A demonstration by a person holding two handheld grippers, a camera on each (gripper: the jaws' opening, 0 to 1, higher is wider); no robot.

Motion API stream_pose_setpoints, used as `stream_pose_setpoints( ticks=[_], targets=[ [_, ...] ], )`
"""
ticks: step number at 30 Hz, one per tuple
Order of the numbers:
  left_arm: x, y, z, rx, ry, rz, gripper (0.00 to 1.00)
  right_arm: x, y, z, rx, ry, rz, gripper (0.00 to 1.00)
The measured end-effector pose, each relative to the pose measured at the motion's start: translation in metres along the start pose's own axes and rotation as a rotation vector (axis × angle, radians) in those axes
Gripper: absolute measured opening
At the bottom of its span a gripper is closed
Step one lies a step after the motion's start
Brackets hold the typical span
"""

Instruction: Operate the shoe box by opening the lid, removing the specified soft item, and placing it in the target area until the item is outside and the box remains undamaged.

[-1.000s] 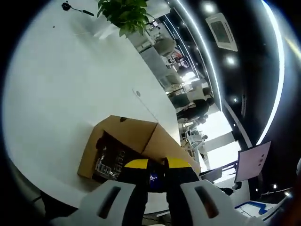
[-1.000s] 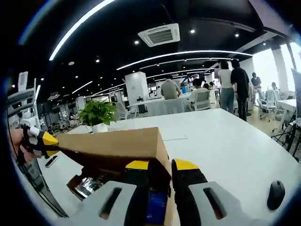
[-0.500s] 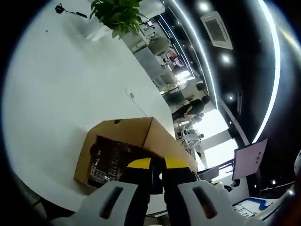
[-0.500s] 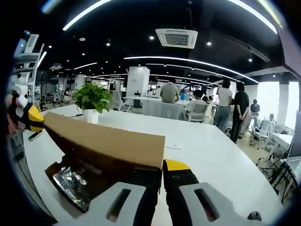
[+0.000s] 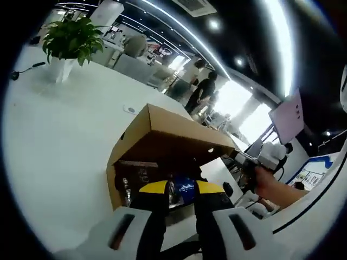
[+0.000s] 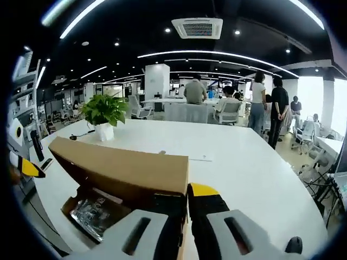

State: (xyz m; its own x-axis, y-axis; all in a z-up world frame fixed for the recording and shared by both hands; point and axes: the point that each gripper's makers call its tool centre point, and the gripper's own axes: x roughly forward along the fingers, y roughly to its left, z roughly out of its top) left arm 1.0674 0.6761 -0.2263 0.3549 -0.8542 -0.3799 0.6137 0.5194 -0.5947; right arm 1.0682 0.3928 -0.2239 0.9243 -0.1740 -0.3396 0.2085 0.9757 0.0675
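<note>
Shoe box (image 6: 127, 181) on bench (image 6: 244, 168), lid (image 5: 179, 132) now raised higher than a second ago; right hand-held gripper (image 6: 181, 203) clamped on lid edge, left hand-held gripper (image 5: 176, 189) narrow, just before the shiny soft item (image 6: 95, 211) inside.
</note>
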Motion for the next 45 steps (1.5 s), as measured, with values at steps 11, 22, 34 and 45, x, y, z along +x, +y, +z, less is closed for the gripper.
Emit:
stream_pose_setpoints(
  ticks=[11,22,34,45],
  targets=[
    [0.008,0.017,-0.037,0.32,0.18,0.019,0.33,-0.001,0.003,0.001,-0.092,0.019,-0.027,0.01],
    [0.025,0.028,-0.055,0.814,0.335,0.057,0.18,0.007,0.001,0.001,0.02,0.103,0.048,0.04],
    [0.034,0.035,-0.088,0.946,0.501,-0.011,0.26,0.011,-0.002,0.003,-0.056,0.066,-0.019,0.01],
    [0.048,0.045,-0.109,1.105,0.616,-0.063,0.2,0.015,-0.002,0.004,-0.088,0.107,-0.027,0.0]
  ],
)
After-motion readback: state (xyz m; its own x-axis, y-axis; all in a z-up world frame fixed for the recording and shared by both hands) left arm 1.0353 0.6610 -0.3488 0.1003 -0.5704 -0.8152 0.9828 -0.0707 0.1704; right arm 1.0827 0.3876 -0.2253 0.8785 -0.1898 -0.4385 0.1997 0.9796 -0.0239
